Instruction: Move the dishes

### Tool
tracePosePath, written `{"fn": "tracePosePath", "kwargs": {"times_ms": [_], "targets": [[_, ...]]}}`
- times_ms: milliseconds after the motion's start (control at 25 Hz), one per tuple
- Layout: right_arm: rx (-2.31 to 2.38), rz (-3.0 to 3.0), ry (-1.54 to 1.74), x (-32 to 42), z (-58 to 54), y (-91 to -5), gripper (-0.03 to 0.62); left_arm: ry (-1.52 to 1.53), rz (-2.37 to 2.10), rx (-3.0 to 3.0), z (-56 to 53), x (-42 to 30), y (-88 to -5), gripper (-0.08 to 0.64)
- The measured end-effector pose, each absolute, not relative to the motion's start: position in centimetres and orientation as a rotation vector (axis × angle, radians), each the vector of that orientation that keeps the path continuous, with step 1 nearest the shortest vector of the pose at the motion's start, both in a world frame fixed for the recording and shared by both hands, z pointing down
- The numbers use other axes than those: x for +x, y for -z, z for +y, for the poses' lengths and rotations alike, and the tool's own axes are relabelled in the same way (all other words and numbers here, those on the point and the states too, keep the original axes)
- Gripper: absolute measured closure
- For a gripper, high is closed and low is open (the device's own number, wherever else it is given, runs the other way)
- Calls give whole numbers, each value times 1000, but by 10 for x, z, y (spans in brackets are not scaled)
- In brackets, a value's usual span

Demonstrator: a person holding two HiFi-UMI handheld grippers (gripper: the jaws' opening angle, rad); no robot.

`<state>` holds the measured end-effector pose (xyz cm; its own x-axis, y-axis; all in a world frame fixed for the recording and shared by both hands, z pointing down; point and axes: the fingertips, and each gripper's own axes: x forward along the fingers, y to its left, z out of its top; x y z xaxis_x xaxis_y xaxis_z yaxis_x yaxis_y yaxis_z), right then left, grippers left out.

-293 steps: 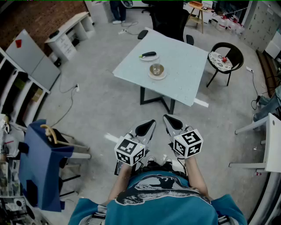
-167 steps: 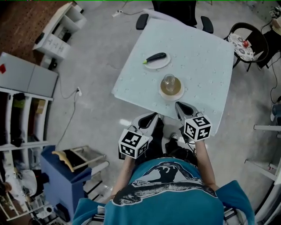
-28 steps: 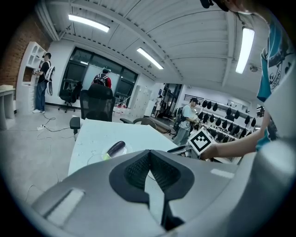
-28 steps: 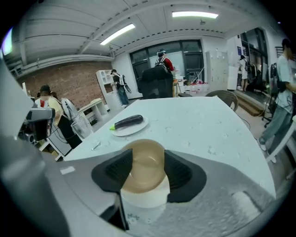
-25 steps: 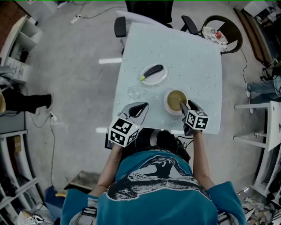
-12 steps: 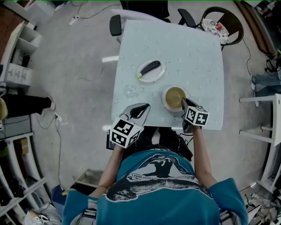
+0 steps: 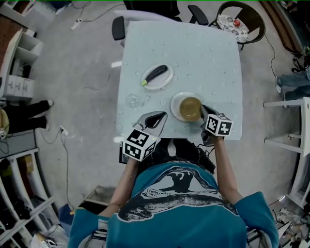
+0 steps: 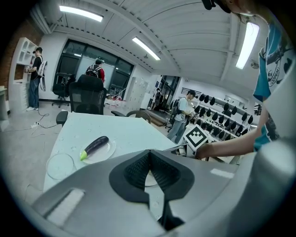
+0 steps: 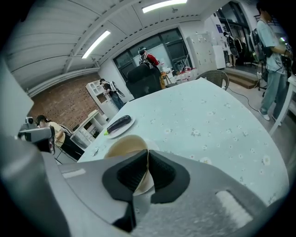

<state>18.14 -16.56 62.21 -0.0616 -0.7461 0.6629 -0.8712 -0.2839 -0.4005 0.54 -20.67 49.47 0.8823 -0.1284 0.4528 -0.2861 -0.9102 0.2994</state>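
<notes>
The setting is read as an open-plan workshop or lab. This is shown by a bare grey concrete floor, long ceiling strip lights, a red brick wall, white open shelving, black swivel office chairs and a pale square table.

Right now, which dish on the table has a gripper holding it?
The tan bowl, nearest the right gripper, whose jaws have just been closing on its rim. The eggplant plate and clear glass dish stand untouched.

No legible text, label, brand or number in any view. Marker cubes carry only black-and-white square patterns. Shirt print: unreadable.
</notes>
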Motion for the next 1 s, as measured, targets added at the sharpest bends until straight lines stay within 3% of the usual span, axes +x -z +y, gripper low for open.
{"fn": "tracePosePath", "kwargs": {"times_ms": [1000], "targets": [[2191,-1665,-1161,367,-228,-611,577,-695,-368,2673,-192,64,-504,546]]}}
